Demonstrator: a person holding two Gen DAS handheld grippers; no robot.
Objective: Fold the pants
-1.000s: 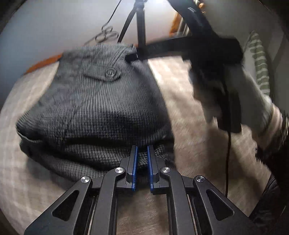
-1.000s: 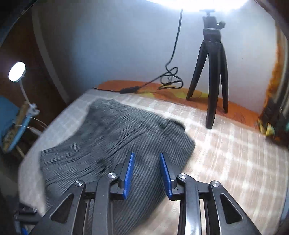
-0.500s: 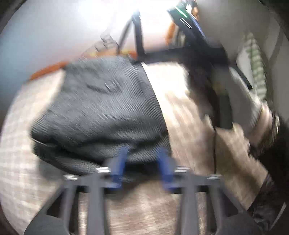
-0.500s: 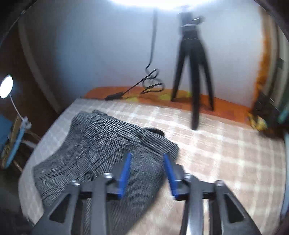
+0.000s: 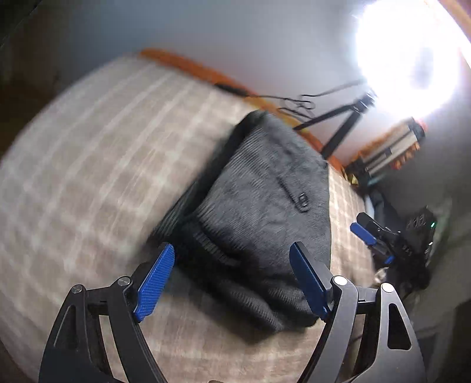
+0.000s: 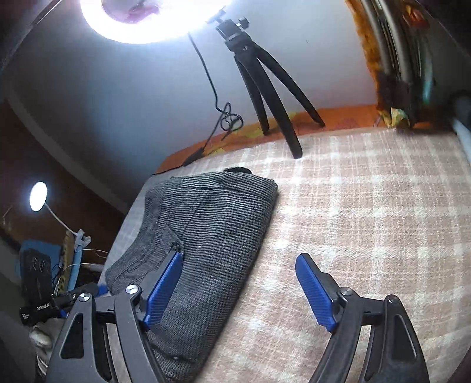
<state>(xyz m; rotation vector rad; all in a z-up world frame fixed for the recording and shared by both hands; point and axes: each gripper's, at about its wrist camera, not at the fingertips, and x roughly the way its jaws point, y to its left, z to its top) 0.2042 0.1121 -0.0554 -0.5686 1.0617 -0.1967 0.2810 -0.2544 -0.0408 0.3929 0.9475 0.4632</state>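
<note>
Ahead of my right claw [image 6: 237, 288], ribbed blue plastic pads [image 6: 313, 290] frame coarse grey knitted cloth pants [image 6: 206, 235] on a fuzzy beige checked blanket [image 6: 368, 212].

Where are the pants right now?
Folded pants lie on the checked blanket, left of centre in the right wrist view, in front of the black tripod; both open grippers hover clear.

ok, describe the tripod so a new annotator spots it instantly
Start at the checked beige blanket covering the bed, then look to its far edge by the pale wall. The tripod stands there, just beyond the folded grey pants. It is the only tall upright thing: black, three splayed legs, under the bright ring light.
</note>
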